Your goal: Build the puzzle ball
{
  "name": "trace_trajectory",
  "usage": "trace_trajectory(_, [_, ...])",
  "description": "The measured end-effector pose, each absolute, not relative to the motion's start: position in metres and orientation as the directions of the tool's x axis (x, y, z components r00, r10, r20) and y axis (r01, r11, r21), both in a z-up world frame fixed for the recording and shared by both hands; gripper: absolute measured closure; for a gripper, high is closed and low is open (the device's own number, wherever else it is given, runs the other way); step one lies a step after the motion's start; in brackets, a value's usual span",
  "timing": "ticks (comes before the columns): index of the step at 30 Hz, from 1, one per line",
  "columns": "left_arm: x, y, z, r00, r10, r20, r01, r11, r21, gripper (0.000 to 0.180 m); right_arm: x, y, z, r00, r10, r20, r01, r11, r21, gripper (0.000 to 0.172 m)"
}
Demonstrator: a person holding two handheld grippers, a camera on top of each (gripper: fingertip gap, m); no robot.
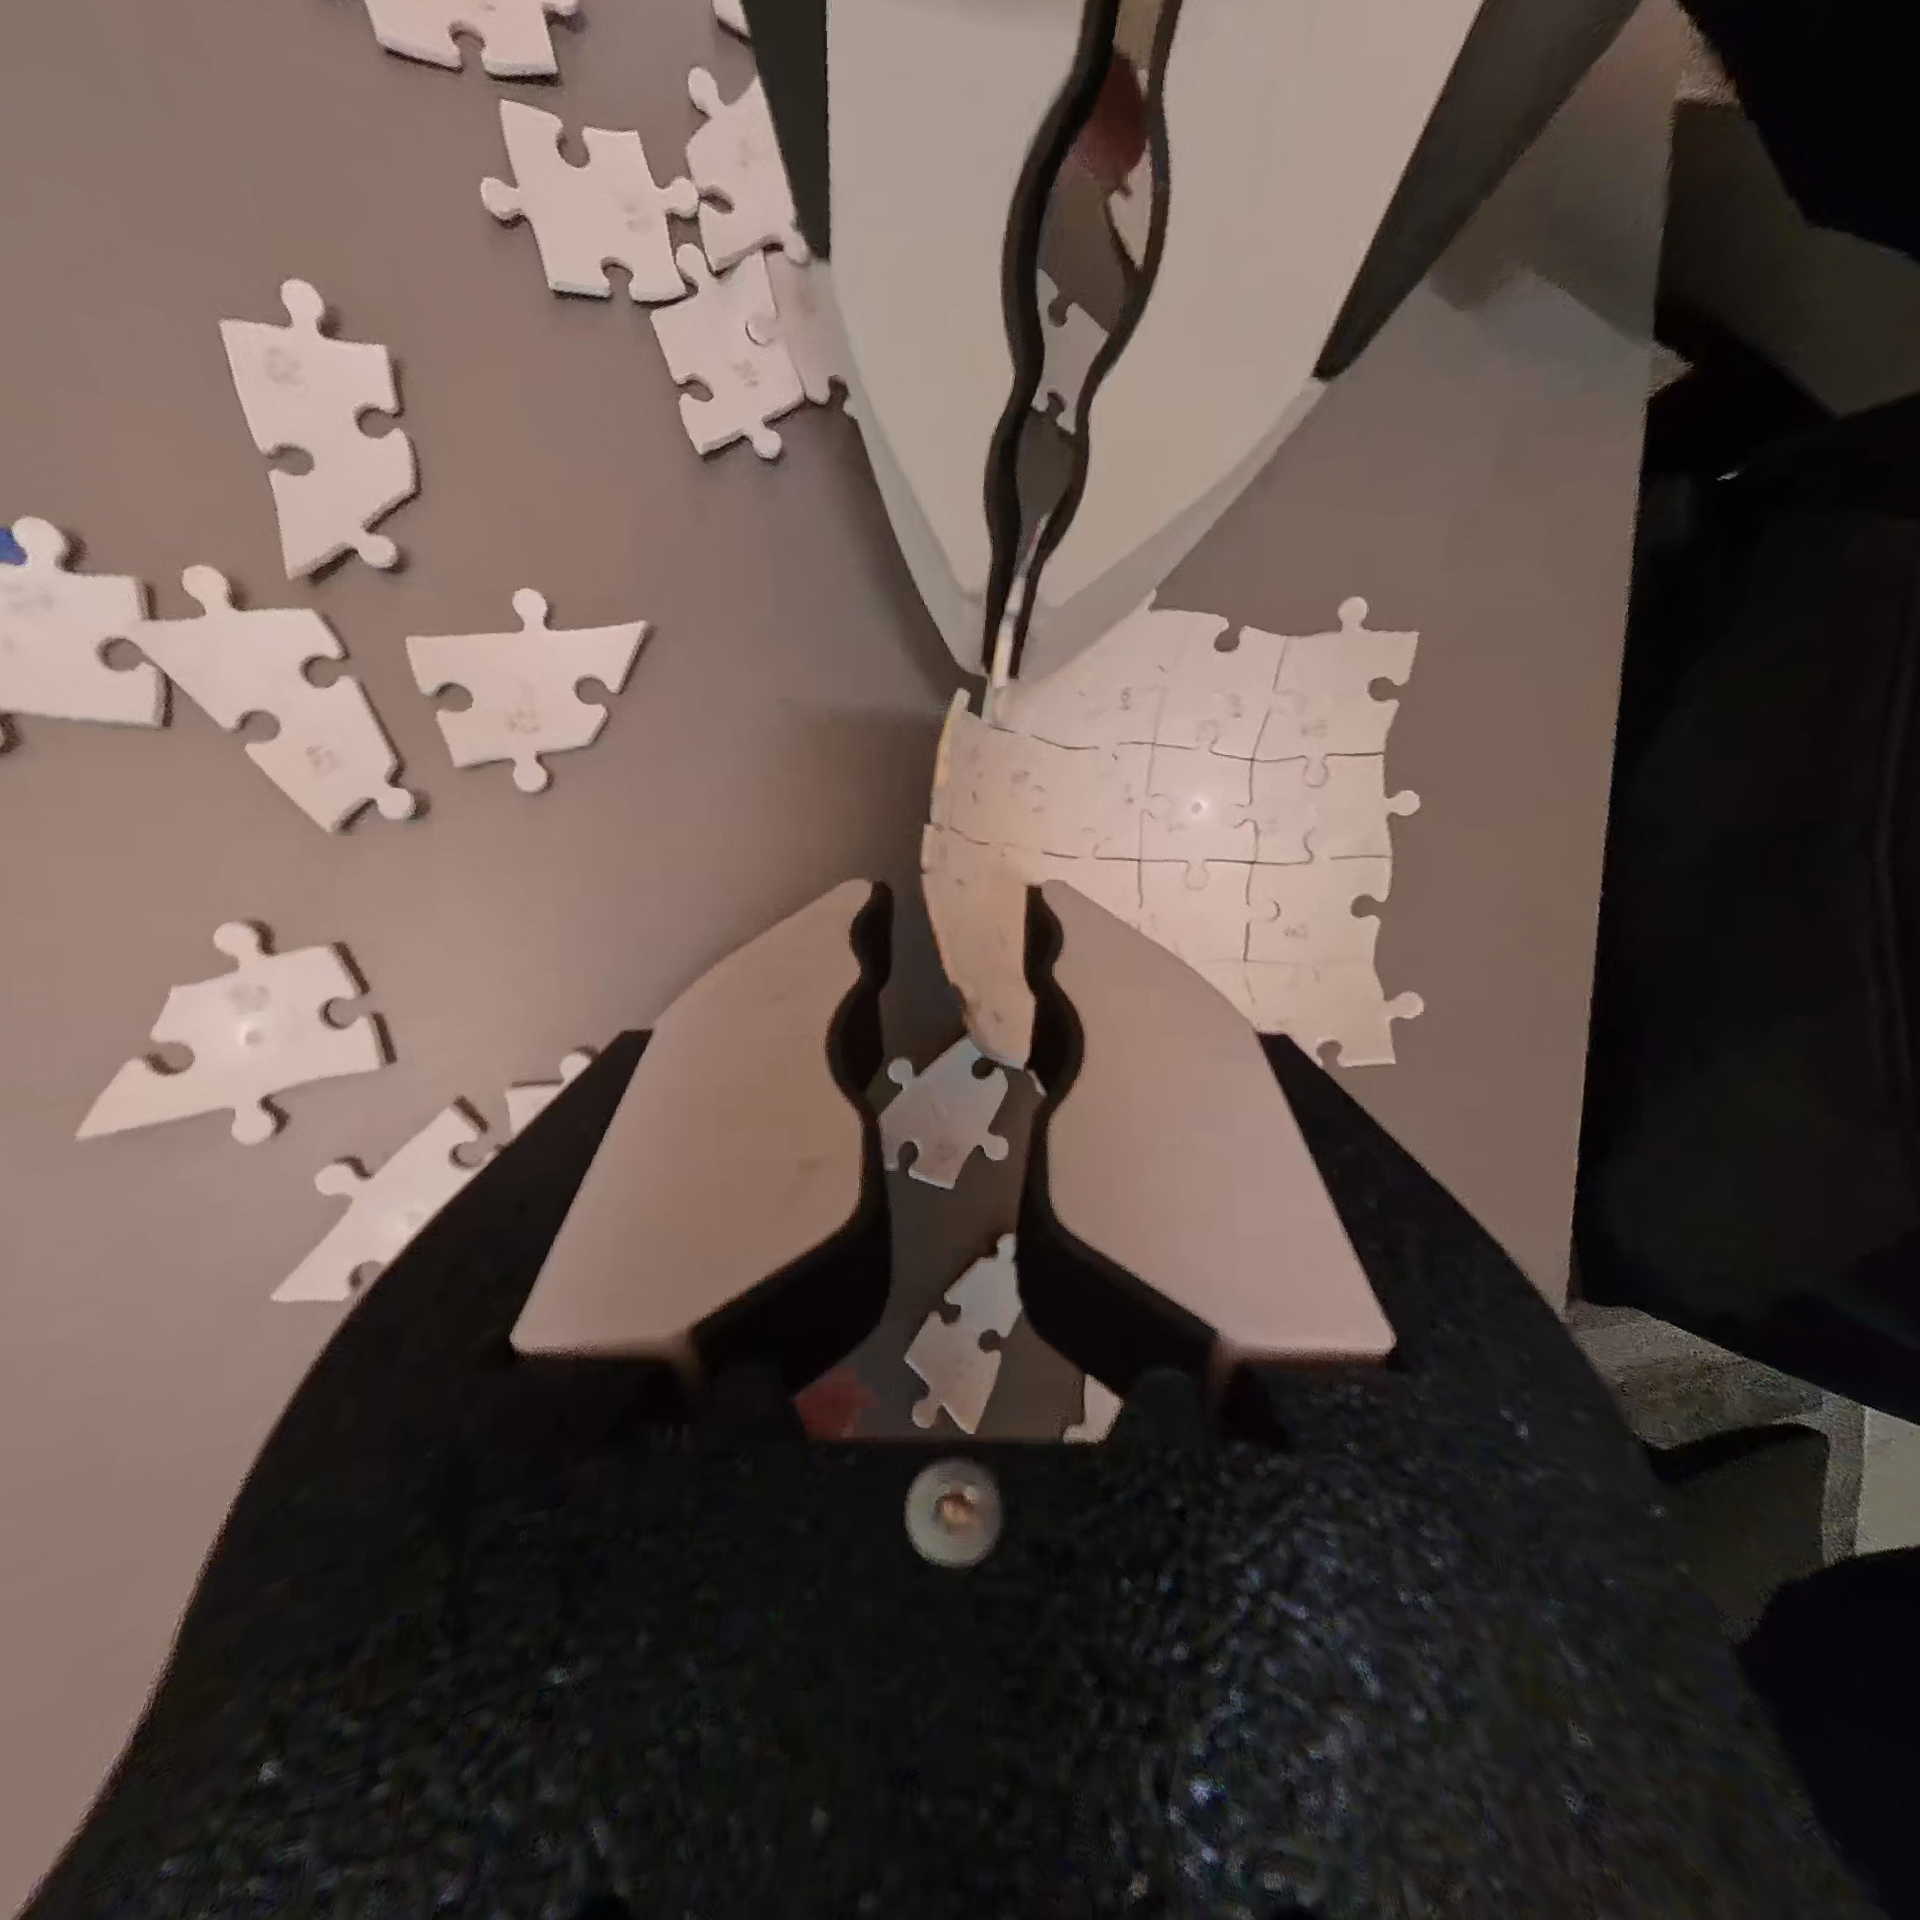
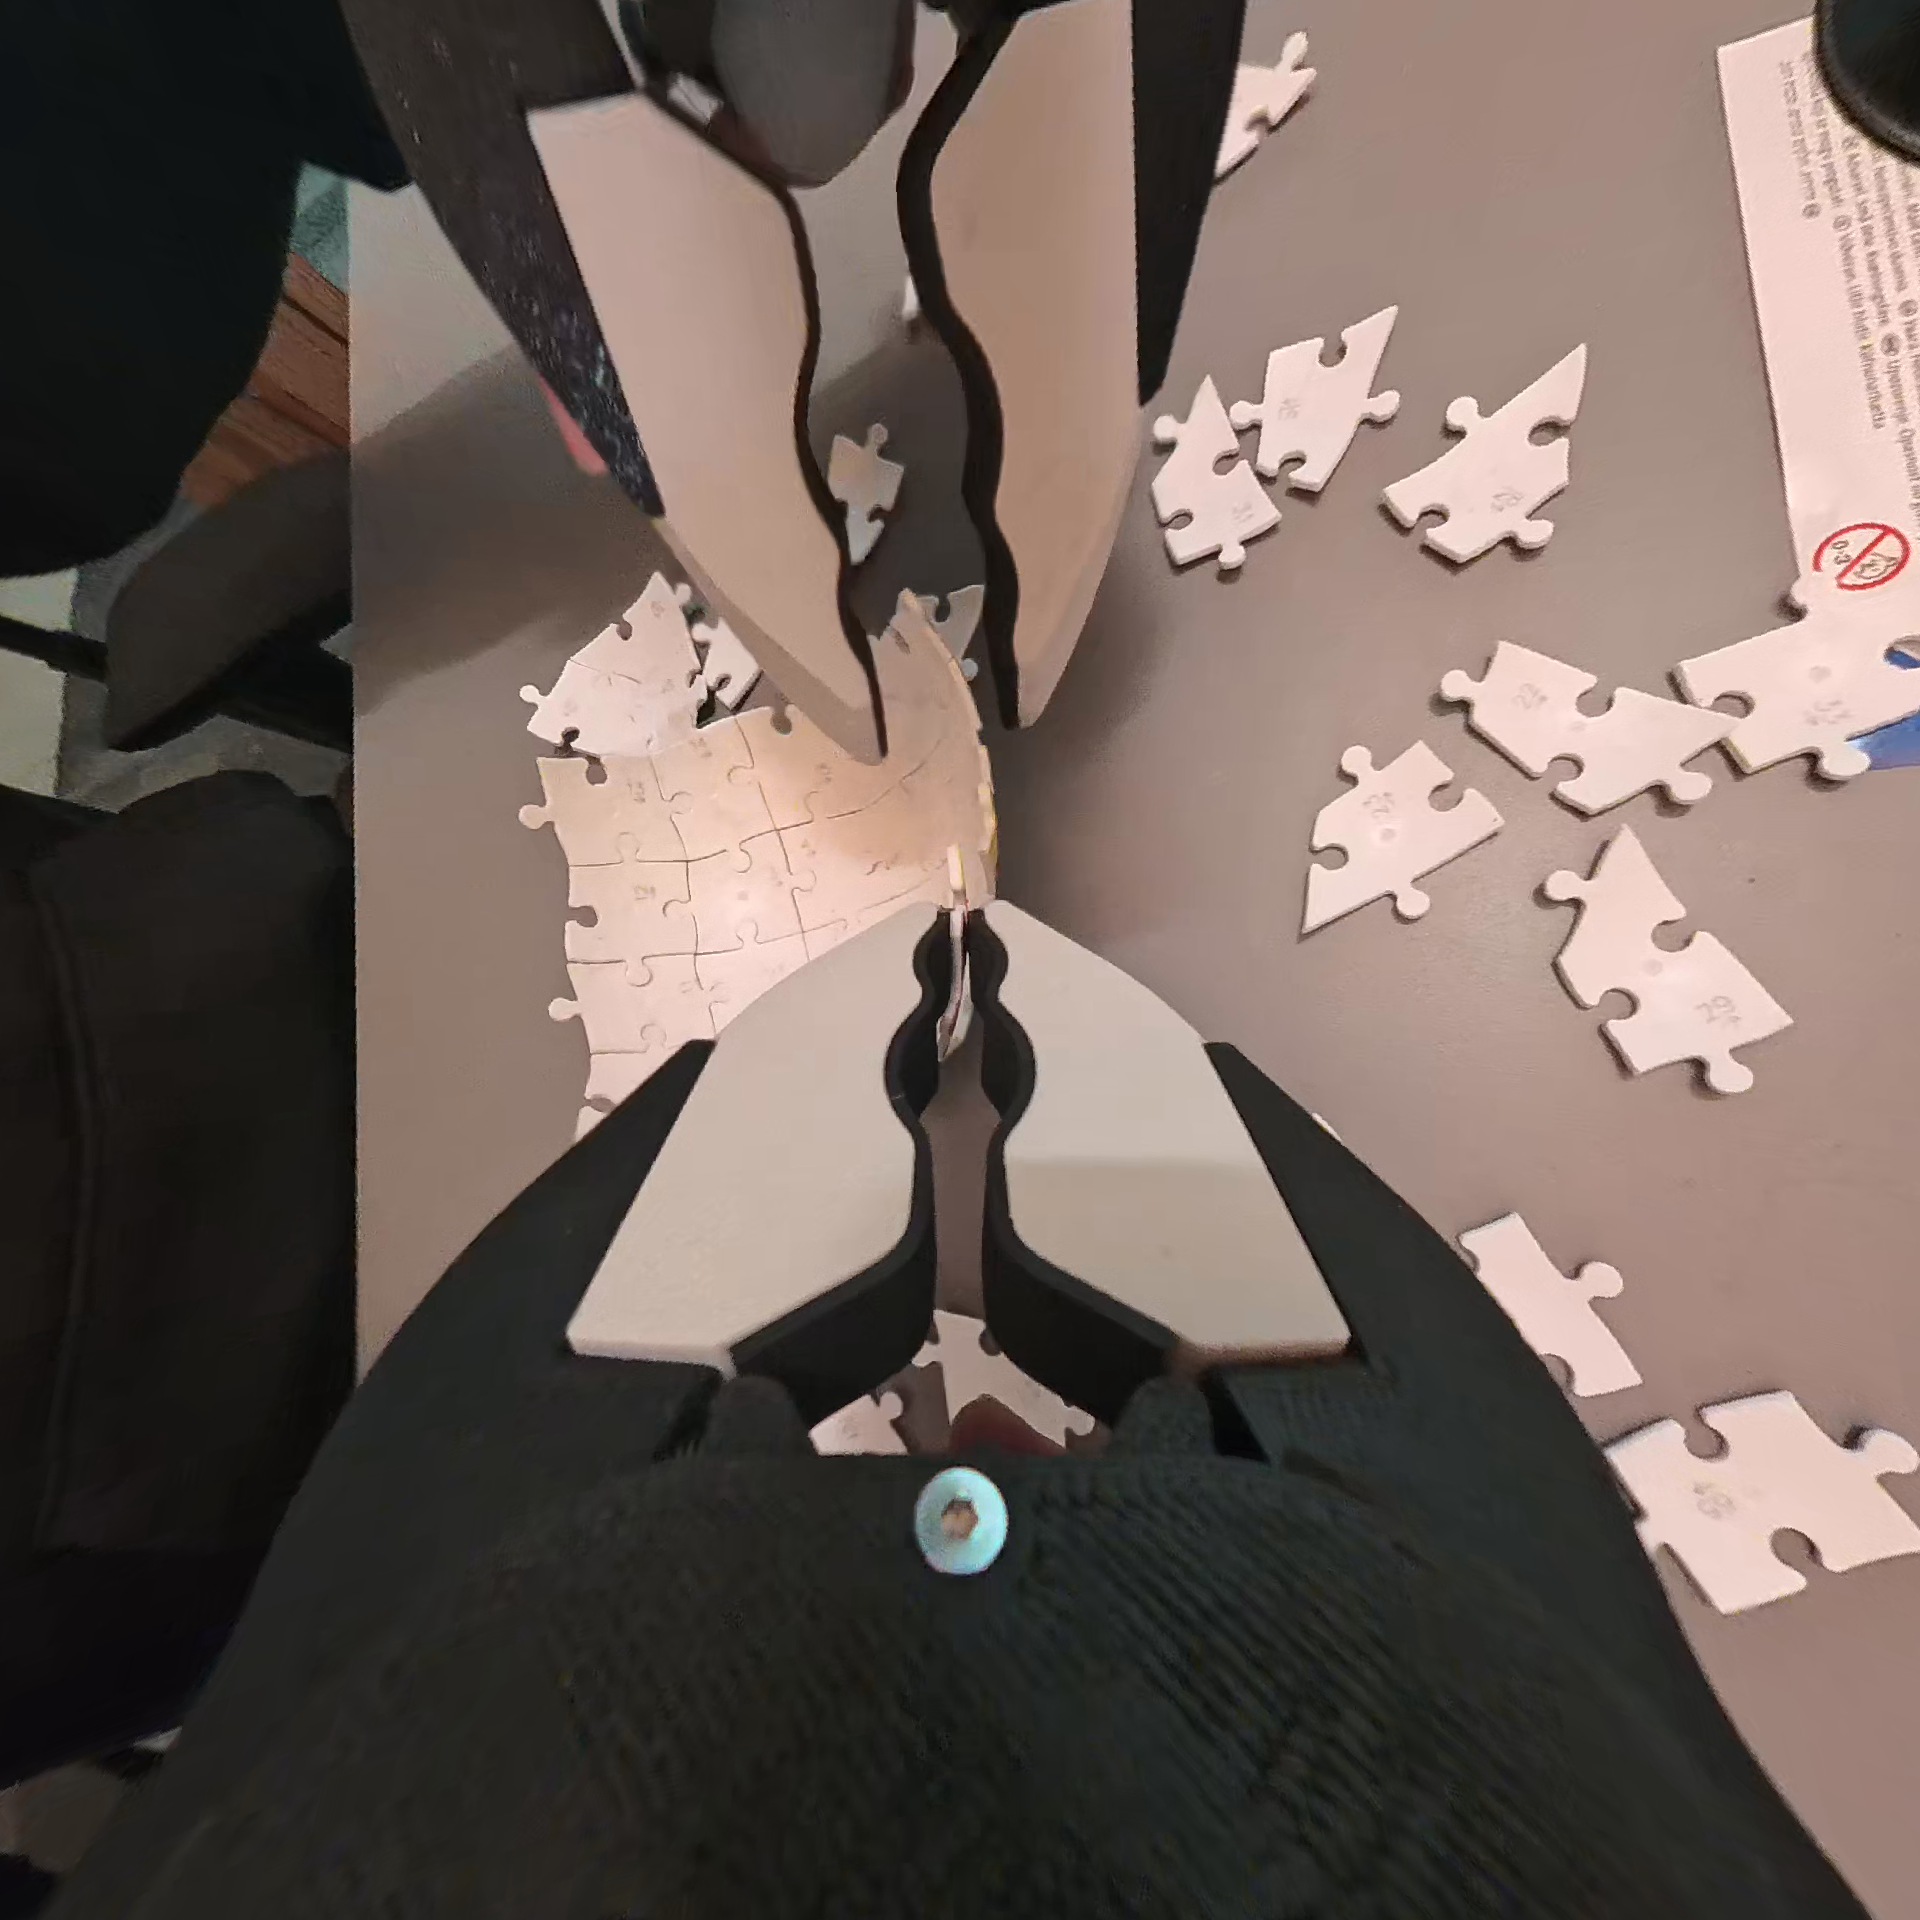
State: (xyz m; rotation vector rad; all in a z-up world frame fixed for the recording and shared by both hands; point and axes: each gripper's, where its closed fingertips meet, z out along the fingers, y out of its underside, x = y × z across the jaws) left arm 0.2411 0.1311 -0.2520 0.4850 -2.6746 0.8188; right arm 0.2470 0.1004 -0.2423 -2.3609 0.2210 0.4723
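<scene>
Grey surface (image 2: 1247, 831) carries scattered white puzzle pieces (image 2: 1392, 831) and a curved assembled section (image 2: 727, 862). Right gripper (image 2: 961, 920) fingers pinch a single piece at its raised edge. Left gripper (image 1: 961, 894) fingers stand apart around that edge, seemingly not pressing.

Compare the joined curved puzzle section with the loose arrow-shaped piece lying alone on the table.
The joined curved section is many interlocked pieces; the loose arrow-shaped piece is a single one.
The section bows up, its raised edge between both grippers' fingers; the loose piece lies flat on the grey table, apart from the grippers.
The section glows warm where lit; the loose piece looks plain white.
Both are white, with knobs and sockets.
</scene>
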Motion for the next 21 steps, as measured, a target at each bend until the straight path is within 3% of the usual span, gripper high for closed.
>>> trace_trajectory(1, [0.242,0.130,-0.249,-0.892,-0.217,0.396,-0.405,0.774,-0.487,0.158,0.248,0.100,-0.243,0.923,-0.034,-0.384,-0.285,-0.730,-0.622,0.169])
trace_trajectory(7, [0.245,0.119,-0.233,-0.854,-0.121,0.506,-0.424,0.726,-0.541,0.158,0.248,0.102,-0.248,0.917,-0.055,-0.396,-0.319,-0.696,-0.644,0.169])
trace_trajectory(21, [0.239,0.115,-0.248,-0.802,-0.105,0.589,-0.468,0.722,-0.509,0.157,0.251,0.104,-0.254,0.908,-0.119,-0.403,-0.380,-0.640,-0.668,0.169])
